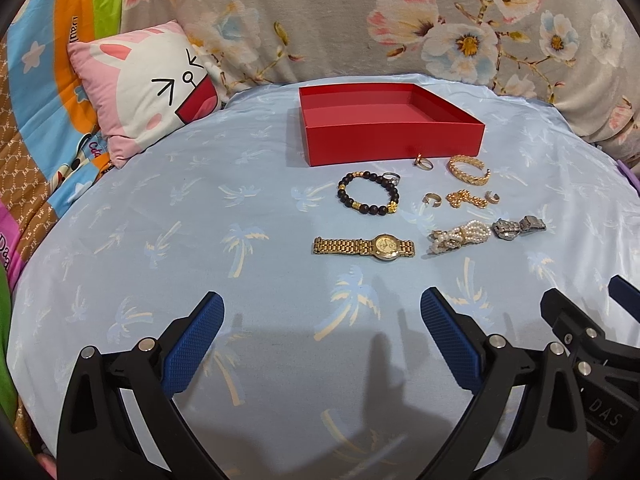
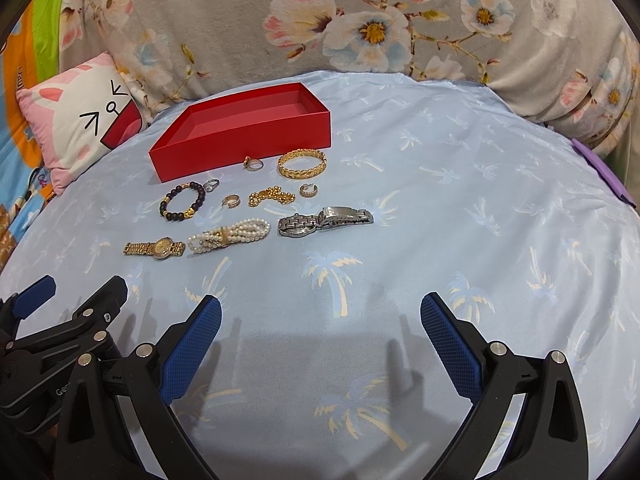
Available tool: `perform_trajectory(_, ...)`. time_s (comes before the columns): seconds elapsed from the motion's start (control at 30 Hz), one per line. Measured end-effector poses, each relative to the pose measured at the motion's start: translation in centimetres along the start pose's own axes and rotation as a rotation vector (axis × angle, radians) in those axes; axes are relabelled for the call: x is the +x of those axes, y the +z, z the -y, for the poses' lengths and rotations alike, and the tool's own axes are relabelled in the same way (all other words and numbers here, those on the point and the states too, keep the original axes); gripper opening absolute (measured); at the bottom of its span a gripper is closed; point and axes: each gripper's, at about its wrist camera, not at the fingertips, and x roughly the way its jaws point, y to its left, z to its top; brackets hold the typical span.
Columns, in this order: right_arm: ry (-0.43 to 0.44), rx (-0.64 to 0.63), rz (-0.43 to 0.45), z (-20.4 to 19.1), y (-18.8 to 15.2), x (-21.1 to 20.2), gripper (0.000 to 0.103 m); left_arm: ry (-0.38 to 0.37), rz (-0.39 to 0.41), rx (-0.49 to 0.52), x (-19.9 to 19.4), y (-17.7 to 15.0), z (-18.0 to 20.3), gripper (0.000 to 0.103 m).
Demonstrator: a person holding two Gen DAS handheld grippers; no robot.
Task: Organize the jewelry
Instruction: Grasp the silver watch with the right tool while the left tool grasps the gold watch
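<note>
While both our grippers hang low over the bed, nothing's been grabbed. Our left gripper [image 1: 322,312] has its blue-padded fingers spread wide with only sheet between them, and our right gripper [image 2: 320,316] is just as wide apart and just as empty. They sit side by side, the right one poking into the left wrist view at the lower right edge.

All the jewelry is laid out on the light blue palm-print sheet [image 2: 460,200], in front of the red box [image 1: 390,124], which is open on top with nothing inside that we can see.

Nearest the box: a gold ring [image 1: 423,163] and a wide gold bangle [image 1: 469,168], both just beside its front wall. One row closer to us, a dark beaded bracelet [image 1: 368,196] with gold beads, and a silver ring [image 1: 391,178] touching its far edge. To the right of that, a small hoop earring [image 1: 432,199], a heap of gold chain [image 1: 466,199] and a second hoop earring [image 1: 493,197]. Closest row: a gold watch [image 1: 364,246] stretched flat, a pearl bracelet [image 1: 460,236] bunched up, and a silver watch [image 2: 325,220] at the right end.

Off to the left there's a bunny pillow [image 1: 148,88], with a floral blanket [image 2: 360,20] piled up behind everything.
</note>
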Motion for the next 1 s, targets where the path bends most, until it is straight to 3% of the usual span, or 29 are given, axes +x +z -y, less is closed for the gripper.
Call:
perform_trajectory(0.23, 0.042, 0.007, -0.056, 0.5, -0.2, 0.6, 0.098, -0.063, -0.026, -0.052, 0.5, -0.2, -1.2, 0.096)
perform_trajectory(0.43, 0.087, 0.061, -0.110, 1.7, 0.6, 1.5, 0.097, -0.081, -0.072, -0.038, 1.6, -0.2, -2.3, 0.096)
perform_trajectory(0.63, 0.105, 0.087, -0.141, 2.1, 2.5, 3.4, 0.080, -0.072, -0.053, 0.004, 2.3, 1.0, -2.3, 0.097)
perform_trajectory(0.7, 0.121, 0.100, -0.164, 2.0, 2.9, 4.4, 0.068, -0.077, -0.051, 0.006, 2.7, 1.4, -2.4, 0.097)
perform_trajectory(1.0, 0.172, 0.154, -0.199, 2.1, 5.3, 7.3, 0.053, -0.079, -0.071, -0.004, 4.5, 2.3, -2.6, 0.097)
